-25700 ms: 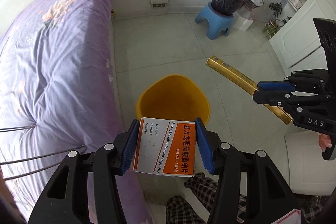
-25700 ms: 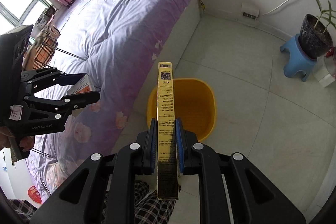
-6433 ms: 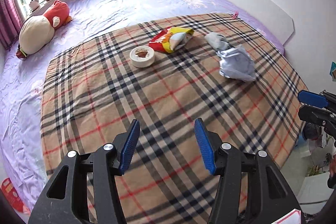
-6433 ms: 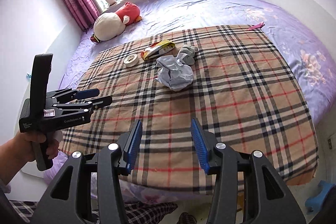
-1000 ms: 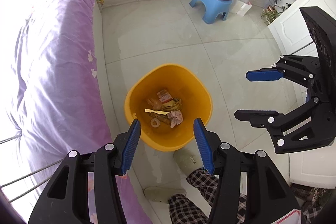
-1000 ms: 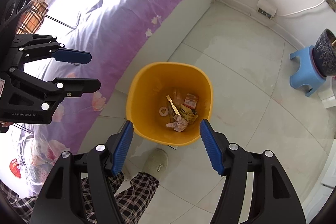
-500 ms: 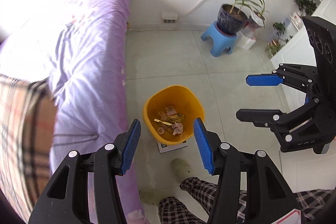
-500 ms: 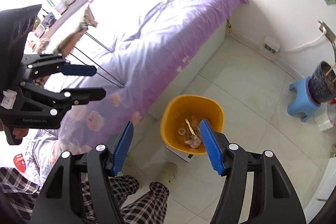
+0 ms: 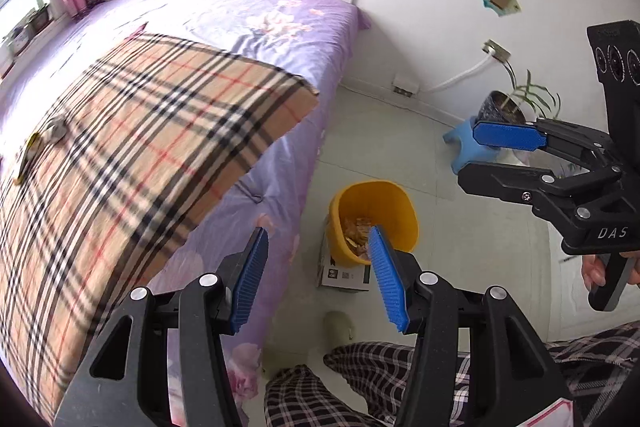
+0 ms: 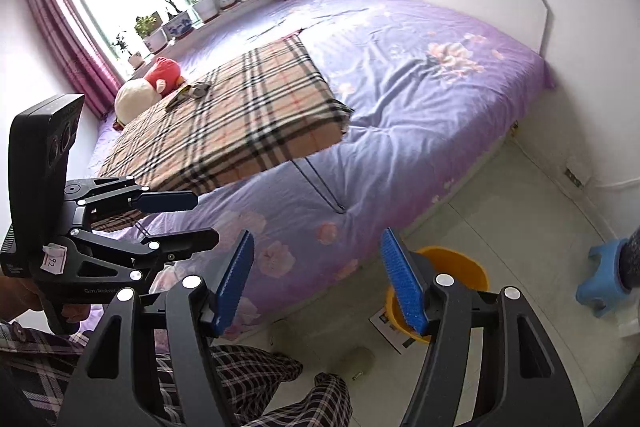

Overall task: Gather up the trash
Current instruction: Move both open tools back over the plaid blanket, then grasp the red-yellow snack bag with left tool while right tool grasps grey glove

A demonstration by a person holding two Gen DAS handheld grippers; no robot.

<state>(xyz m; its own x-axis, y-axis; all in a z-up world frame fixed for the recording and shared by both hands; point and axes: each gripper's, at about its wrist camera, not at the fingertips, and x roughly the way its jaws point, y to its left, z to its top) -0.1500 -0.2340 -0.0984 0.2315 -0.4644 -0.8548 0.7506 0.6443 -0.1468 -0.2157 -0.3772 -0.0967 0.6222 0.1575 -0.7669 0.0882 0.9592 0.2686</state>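
- A yellow waste bin (image 9: 374, 213) is standing on the tiled floor beside the bed, on top of a flat printed box (image 9: 344, 271), and is holding crumpled wrappers (image 9: 358, 231).
- In the left wrist view the bin is sitting right of centre, just past the left gripper (image 9: 316, 277), whose jaws are gaping with nothing between them.
- The right gripper (image 10: 318, 283) is likewise hanging released and empty; the bin is peeking out behind its right finger at lower right.
- A snack wrapper (image 9: 30, 155) is lying on the plaid cloth (image 9: 132, 147) at the far left, well apart from both grippers.
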